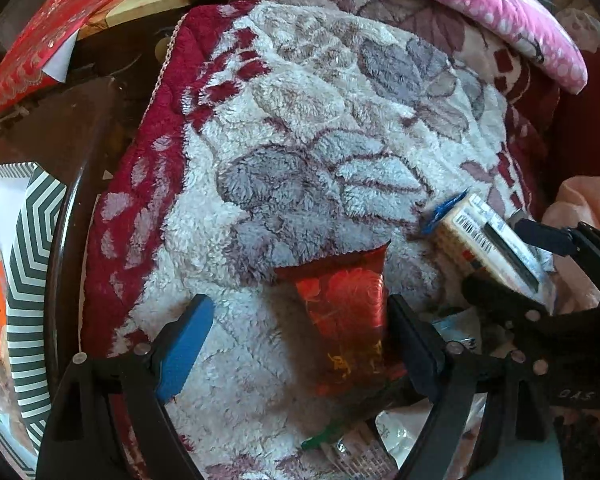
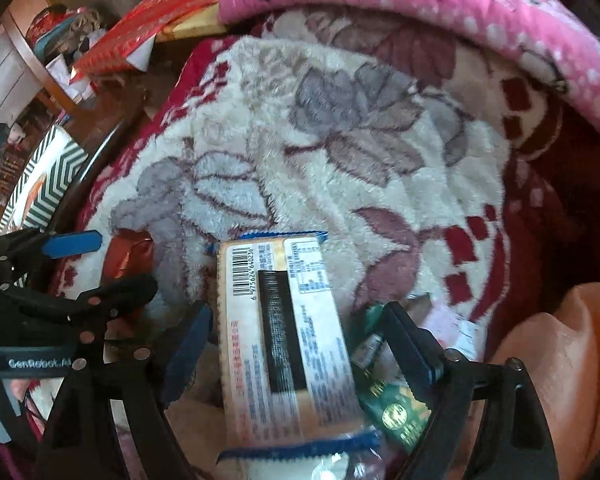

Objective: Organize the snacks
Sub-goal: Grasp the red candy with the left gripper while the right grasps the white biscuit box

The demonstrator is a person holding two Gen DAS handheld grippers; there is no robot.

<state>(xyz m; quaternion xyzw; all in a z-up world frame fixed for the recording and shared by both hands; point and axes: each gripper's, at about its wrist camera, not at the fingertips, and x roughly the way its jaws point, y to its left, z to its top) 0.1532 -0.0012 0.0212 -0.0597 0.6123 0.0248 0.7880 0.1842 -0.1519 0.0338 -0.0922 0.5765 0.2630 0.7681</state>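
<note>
1. Nearest the right wrist camera lay a long cream biscuit packet [image 2: 288, 332] with blue crimped ends, barcode side up, on the fluffy flowered blanket [image 2: 340, 152].
2. The right gripper [image 2: 296, 344] stood wide, the packet lying between its fingers; neither blue pad pressed on it, and a gap showed on each side.
3. A green snack packet [image 2: 392, 408] lay just beside the biscuit packet, partly under the right-hand finger.
4. In the left wrist view, a red foil packet [image 1: 348, 312] lay on the blanket between the fingers of the left gripper [image 1: 300, 344], close against the right-hand finger and well apart from the other.
5. The left gripper's fingers were spread wide and gripped nothing.
6. More wrappers lay bunched at the lower edge of that view, too hidden to tell apart.
7. A green-and-white striped box [image 1: 32, 280] sat at the far left, off the blanket.
8. A pink spotted quilt [image 1: 420, 4] lay along the blanket's far edge.
</note>
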